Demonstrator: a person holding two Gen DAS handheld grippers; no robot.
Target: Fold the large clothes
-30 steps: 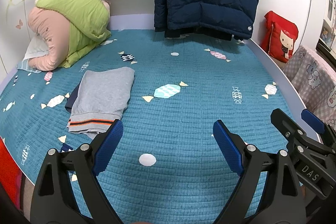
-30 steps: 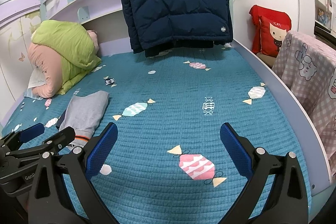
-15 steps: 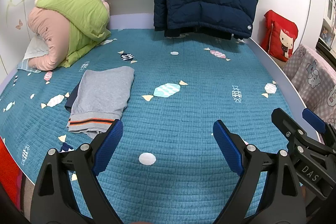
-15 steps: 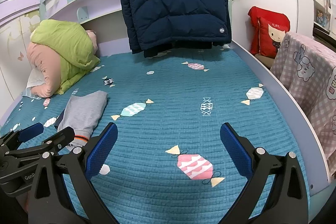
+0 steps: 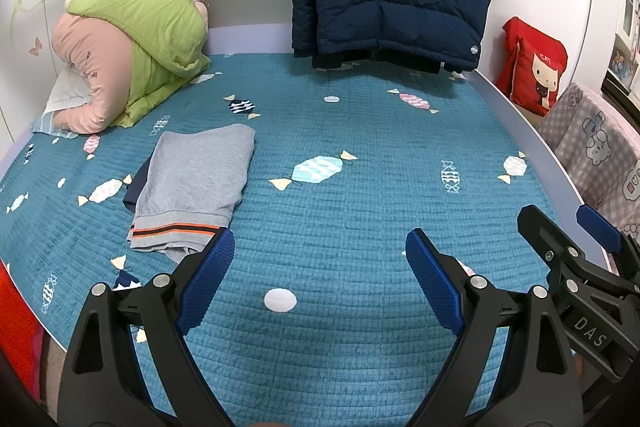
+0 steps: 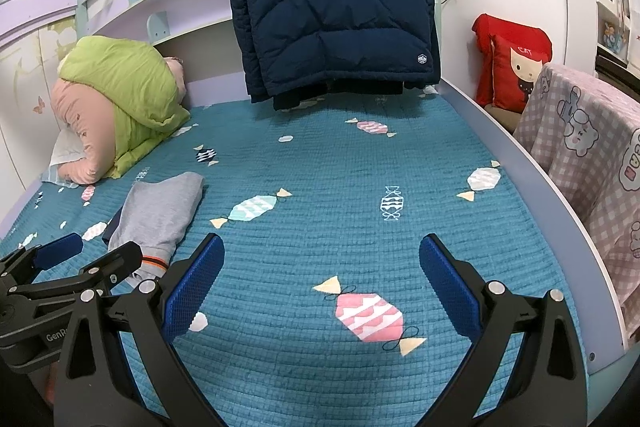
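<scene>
Blue-padded left gripper [image 5: 316,269] & right gripper [image 6: 322,273] both hang wide, empty, over the teal quilted bed [image 5: 360,195]. Folded grey striped-hem garment [image 5: 196,187] lies front-left; navy puffer jacket [image 6: 336,3] hangs behind. Next grab prob needs both shoulders pinched evenly.

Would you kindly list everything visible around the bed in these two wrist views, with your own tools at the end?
Bedspread: one, teal with a candy print, covering the bed.
Folded garment: one, grey with an orange and dark striped hem, lying on the bedspread's left part, a dark piece showing under its left edge.
Puffer jacket: one, navy with a yellow top, hanging at the far end of the bed.
Rolled duvet: one, green and pink, far left corner.
Cushion: one, red with a cartoon face, right of the bed.
Checked cloth: one, pink-grey with bears, draped at the right.
Left gripper: one, black with blue pads, open above the bedspread.
Right gripper: one, same colours, open above the bedspread.
</scene>
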